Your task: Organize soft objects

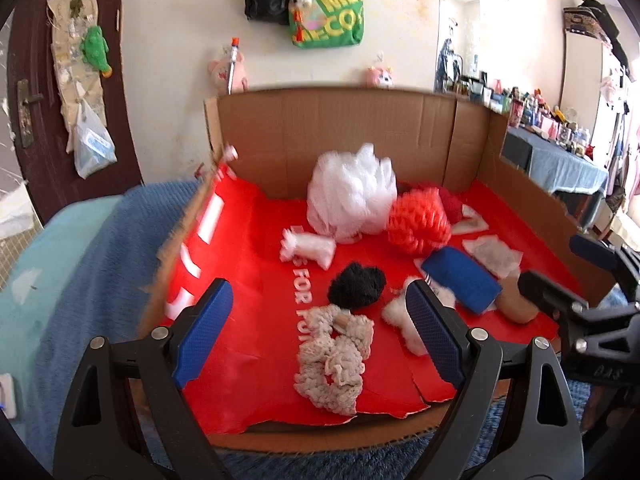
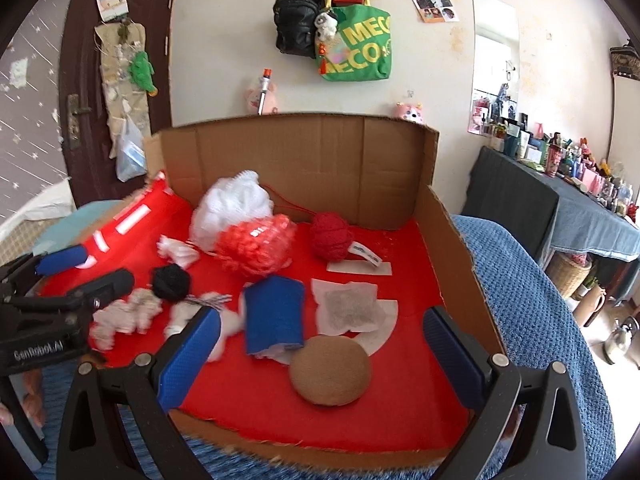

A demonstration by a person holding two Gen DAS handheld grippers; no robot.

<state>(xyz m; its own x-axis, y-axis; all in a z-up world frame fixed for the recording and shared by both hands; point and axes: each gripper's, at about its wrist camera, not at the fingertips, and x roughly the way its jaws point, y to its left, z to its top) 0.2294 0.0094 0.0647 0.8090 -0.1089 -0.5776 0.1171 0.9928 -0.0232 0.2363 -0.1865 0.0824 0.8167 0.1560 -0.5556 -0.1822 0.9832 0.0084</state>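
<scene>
Soft objects lie on the red floor of a cardboard box (image 1: 360,128). A white mesh pouf (image 1: 352,196), a red mesh pouf (image 1: 420,222), a black pom (image 1: 356,284), a beige crocheted piece (image 1: 336,364), a blue pad (image 1: 460,280) and white fluff (image 1: 394,314) show in the left wrist view. The right wrist view adds a red yarn ball (image 2: 332,236), a brown round pad (image 2: 330,370) and a grey sachet (image 2: 348,308). My left gripper (image 1: 320,336) is open and empty above the beige piece. My right gripper (image 2: 324,354) is open and empty around the brown pad.
The box sits on a blue blanket (image 2: 532,300). Cardboard walls rise at the back (image 2: 304,152) and right side. A dark table (image 2: 560,208) with bottles stands at the right. Bags (image 2: 352,44) hang on the wall.
</scene>
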